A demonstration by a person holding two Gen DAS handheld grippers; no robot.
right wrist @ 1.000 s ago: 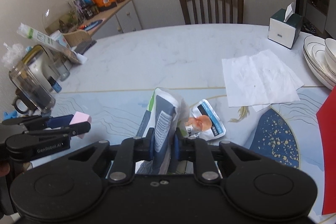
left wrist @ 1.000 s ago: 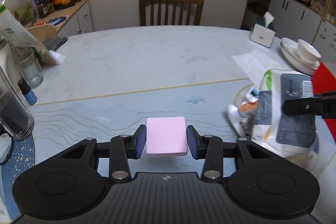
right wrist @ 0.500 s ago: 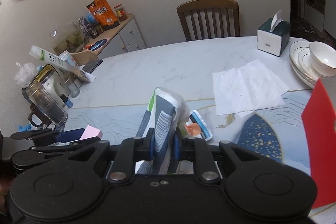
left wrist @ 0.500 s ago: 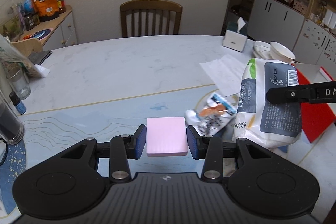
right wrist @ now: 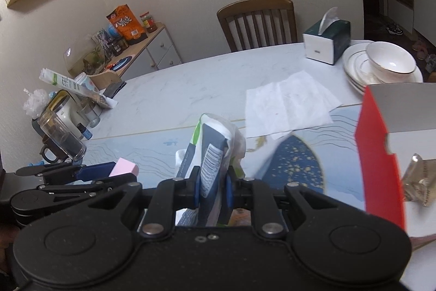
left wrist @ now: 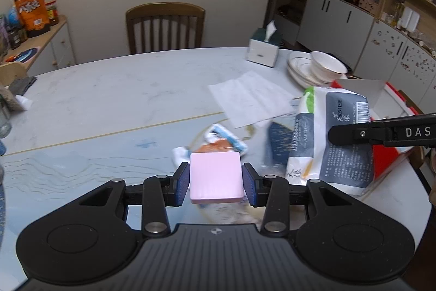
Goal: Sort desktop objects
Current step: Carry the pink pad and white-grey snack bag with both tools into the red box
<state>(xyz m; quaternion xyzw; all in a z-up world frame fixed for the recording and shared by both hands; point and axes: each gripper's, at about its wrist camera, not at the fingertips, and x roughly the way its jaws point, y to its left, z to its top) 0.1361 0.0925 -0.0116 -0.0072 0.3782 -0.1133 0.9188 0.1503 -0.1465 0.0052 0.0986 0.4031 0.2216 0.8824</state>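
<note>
My left gripper (left wrist: 215,182) jaws clamp the stiff pink block (left wrist: 216,176); my right gripper (right wrist: 212,187) jaws pinch the soft, crushable tissue pack (right wrist: 215,152) beside the red box (right wrist: 378,154).

Both tongs (left wrist: 215,179) (right wrist: 212,188) are matte black with blue pads, silver screws and round discs.

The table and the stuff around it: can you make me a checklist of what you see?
Surface: marble table, blue pattern at the near side.
Job's things: pink block; tissue pack; red box, open; small packet lying flat.
Clutter: paper sheets, tissue box, bowl on plates, jars.
Grippers: left hand-held gripper shut on the block; right hand-held gripper shut on the pack.
Cables: nothing seen.
Surroundings: chair, cabinets.
</note>
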